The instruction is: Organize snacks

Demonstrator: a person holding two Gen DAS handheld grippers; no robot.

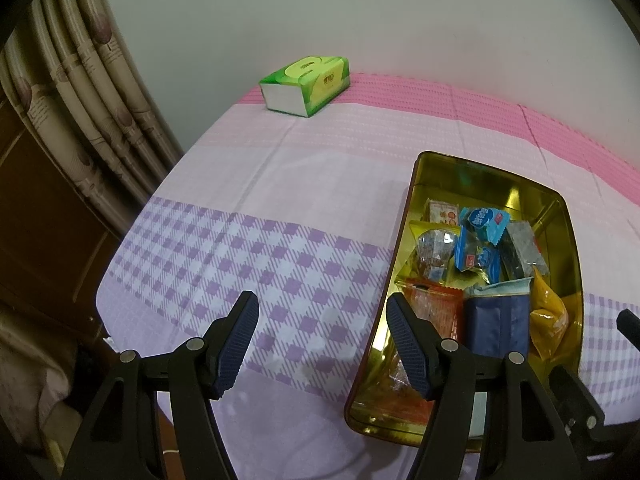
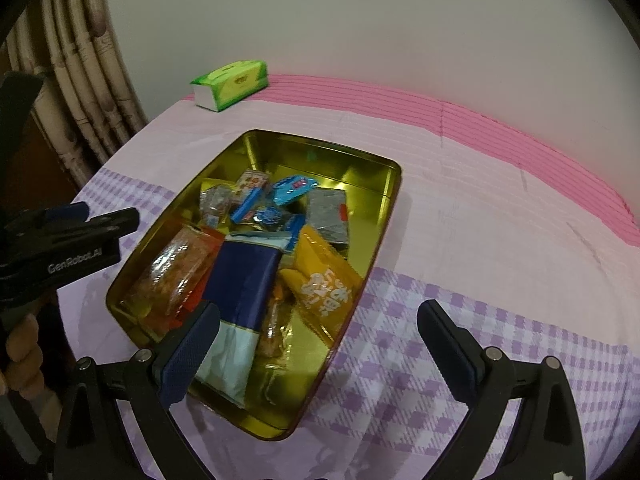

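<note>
A gold metal tin (image 1: 568, 240) (image 2: 360, 168) lies on the checked tablecloth and holds several snack packets: a dark blue pack (image 1: 496, 324) (image 2: 244, 280), a yellow pack (image 1: 548, 316) (image 2: 324, 280), an orange clear pack (image 1: 432, 308) (image 2: 172, 272), blue wrappers (image 1: 480, 236) (image 2: 292, 188) and a grey pack (image 1: 520, 248) (image 2: 328, 216). My left gripper (image 1: 322, 312) is open and empty, above the cloth at the tin's left edge. My right gripper (image 2: 318, 324) is open and empty, above the tin's near right part.
A green tissue pack (image 1: 306, 82) (image 2: 230, 84) lies at the far left corner of the table, by the wall. Curtains (image 1: 80, 92) hang left of the table. The left gripper's body (image 2: 60, 240) shows in the right wrist view.
</note>
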